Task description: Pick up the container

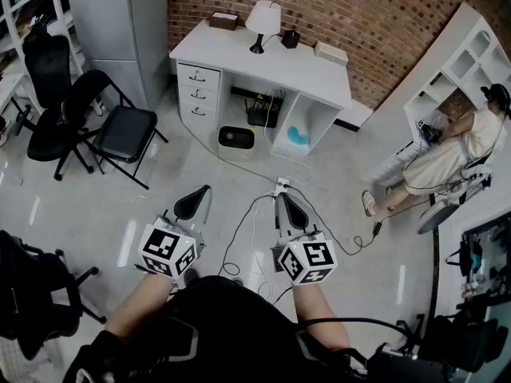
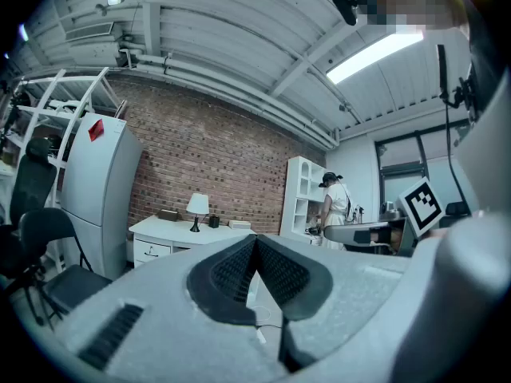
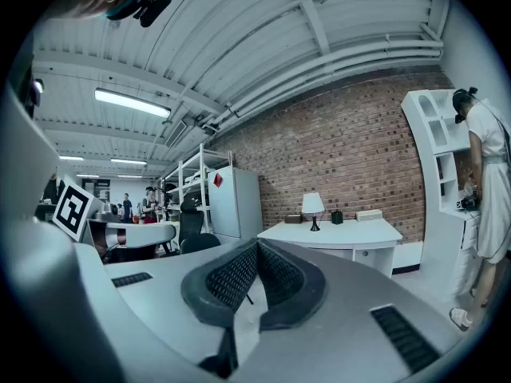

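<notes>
While both tongs are shut on nothing and held about level in front of us, the step in hand, as we judge it, is only the approach: the left tongs (image 1: 192, 203) and the right tongs (image 1: 291, 211) hang over open floor, well apart from the white surface (image 1: 271, 66) that stands against the brick wall (image 1: 375, 14). We cannot tell for certain which thing is meant. The likeliest seems the small dark container (image 1: 291, 38), which stands near the wall-side edge of the surface, just right of the lamp (image 1: 263, 18). A brown box (image 1: 223, 20) sits at the surface's far left corner, and a bin (image 1: 236, 140) rests on the floor below its front edge, beside the drawers. To do this well, we should walk in squarely and step clear of the power strip (image 1: 281, 187) and the cables lying ahead of us. We should also spread one pair of tongs before reaching, not at the last instant. Coming in level from the front edge, on the side away from the lamp, ought to keep us from knocking it.
</notes>
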`<move>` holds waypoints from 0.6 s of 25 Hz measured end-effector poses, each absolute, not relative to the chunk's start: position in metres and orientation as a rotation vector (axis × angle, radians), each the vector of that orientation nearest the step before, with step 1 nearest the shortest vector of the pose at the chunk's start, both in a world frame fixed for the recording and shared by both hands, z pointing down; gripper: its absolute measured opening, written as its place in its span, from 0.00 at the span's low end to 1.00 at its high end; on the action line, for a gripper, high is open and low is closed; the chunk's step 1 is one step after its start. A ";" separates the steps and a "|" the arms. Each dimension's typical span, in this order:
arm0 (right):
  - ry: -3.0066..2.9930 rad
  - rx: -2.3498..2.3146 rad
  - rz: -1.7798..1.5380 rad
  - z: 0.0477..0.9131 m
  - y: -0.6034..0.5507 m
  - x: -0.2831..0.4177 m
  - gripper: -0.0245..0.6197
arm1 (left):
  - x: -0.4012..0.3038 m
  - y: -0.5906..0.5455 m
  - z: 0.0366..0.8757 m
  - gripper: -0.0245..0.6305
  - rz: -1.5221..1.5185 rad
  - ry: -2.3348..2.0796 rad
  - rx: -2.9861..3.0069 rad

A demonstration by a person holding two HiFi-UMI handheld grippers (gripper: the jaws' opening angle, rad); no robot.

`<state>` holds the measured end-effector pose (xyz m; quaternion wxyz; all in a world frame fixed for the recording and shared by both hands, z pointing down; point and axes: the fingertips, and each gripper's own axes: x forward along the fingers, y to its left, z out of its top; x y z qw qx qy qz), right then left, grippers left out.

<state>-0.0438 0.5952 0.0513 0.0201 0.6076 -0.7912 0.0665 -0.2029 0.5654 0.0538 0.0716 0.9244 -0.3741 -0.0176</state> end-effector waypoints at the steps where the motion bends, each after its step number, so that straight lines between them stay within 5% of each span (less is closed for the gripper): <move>1: -2.453 1.891 0.214 0.051 0.596 -0.044 0.04 | -0.202 0.566 0.055 0.05 -0.050 -1.116 2.779; 15: -2.481 1.886 0.201 0.046 0.586 -0.059 0.04 | -0.216 0.555 0.061 0.05 -0.044 -1.104 2.763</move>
